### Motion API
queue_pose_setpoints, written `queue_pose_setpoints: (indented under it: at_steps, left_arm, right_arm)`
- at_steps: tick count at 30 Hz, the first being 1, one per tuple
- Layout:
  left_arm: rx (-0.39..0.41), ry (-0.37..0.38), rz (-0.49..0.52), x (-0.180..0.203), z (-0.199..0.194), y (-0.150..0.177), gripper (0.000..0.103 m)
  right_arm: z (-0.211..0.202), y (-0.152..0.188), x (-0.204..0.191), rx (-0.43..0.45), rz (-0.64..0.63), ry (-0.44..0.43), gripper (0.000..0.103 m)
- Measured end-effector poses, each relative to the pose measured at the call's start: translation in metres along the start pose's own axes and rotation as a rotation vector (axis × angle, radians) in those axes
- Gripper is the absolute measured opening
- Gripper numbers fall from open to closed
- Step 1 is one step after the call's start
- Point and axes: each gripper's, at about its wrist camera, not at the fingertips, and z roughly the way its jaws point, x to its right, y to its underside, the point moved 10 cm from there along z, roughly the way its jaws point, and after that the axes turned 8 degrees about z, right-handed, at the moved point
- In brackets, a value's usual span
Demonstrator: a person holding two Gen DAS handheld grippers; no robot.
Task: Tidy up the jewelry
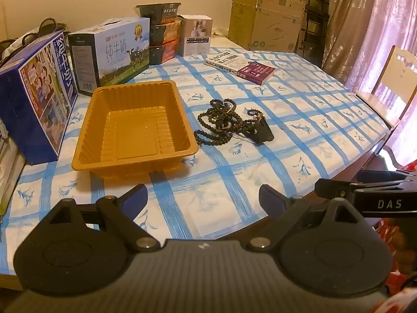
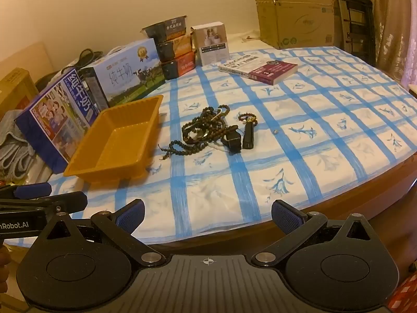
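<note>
A tangled heap of dark bead strings [image 1: 221, 122] [image 2: 206, 131] with black tassels lies mid-table on the blue-checked cloth. Just left of it stands an orange plastic tray [image 1: 182, 109] [image 2: 153, 112], nothing inside. A tiny loose bead [image 2: 275, 131] rests right of the heap. My left gripper [image 1: 203, 198] hovers open over the near table edge, well short of the beads. My right gripper [image 2: 208, 215] is open too, nothing between its blue pads, also at the near edge. The right gripper's side shows in the left wrist view [image 1: 365, 195].
Milk cartons [image 1: 109, 52] [image 2: 52, 120] and stacked food boxes [image 1: 164, 34] line the far left. A book [image 1: 239, 66] [image 2: 260, 69] lies beyond the beads. Cardboard boxes [image 1: 265, 18] sit at the back, a chair [image 1: 388, 83] at the right.
</note>
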Motion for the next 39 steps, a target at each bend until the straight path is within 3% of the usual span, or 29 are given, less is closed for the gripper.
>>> queue_pose_setpoints:
  at_steps: [39]
  left_arm:
    - [0.011,-0.007,0.003,-0.0028,-0.0033,-0.0035,0.091]
  right_arm:
    - [-0.0013,-0.002,-0.0018,0.002,-0.002,0.0,0.103]
